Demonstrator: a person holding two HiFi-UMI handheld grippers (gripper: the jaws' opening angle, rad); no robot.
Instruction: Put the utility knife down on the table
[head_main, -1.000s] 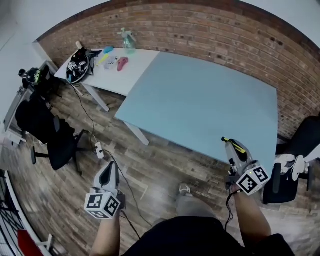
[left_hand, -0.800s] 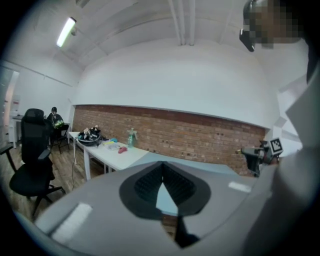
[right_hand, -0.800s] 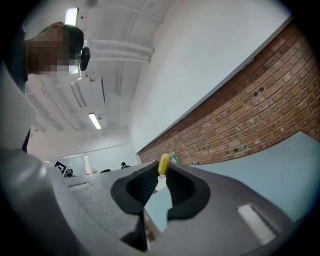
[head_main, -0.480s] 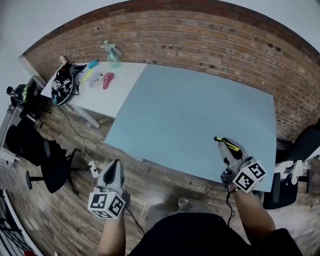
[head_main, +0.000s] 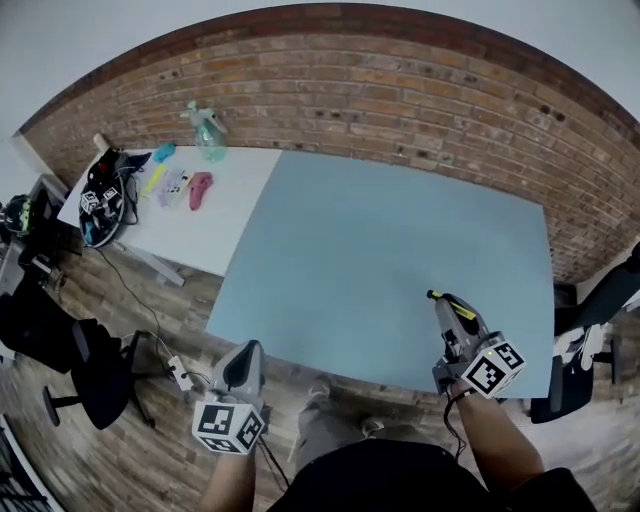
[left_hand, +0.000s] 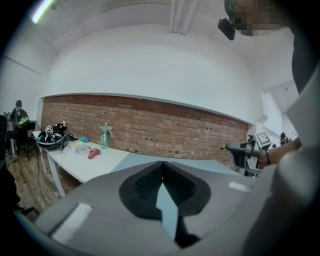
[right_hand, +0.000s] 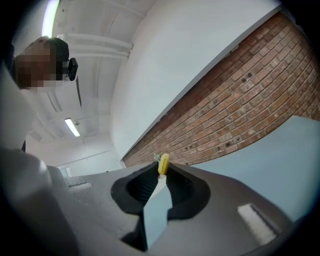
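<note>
Head view: R gripper fingers clamped on utility knife over table edge; L gripper fingers together, empty.

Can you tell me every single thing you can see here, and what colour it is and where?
big table: 1, light blue, middle, against the wall
small table: 1, white, to the left of the blue one
spray bottle: 1, pale green, back of the white table
pink thing: 1, pink, on the white table
helmet-like thing: 1, black and white, left end of the white table
brick wall: 1, red-brown, behind the tables
office chairs: 2, black, one far left, one far right
power strip: 1, white, on the wooden floor
utility knife: 1, yellow and black, in the right gripper
left gripper: 1, grey, shut, empty
right gripper: 1, grey, shut on the knife
</note>
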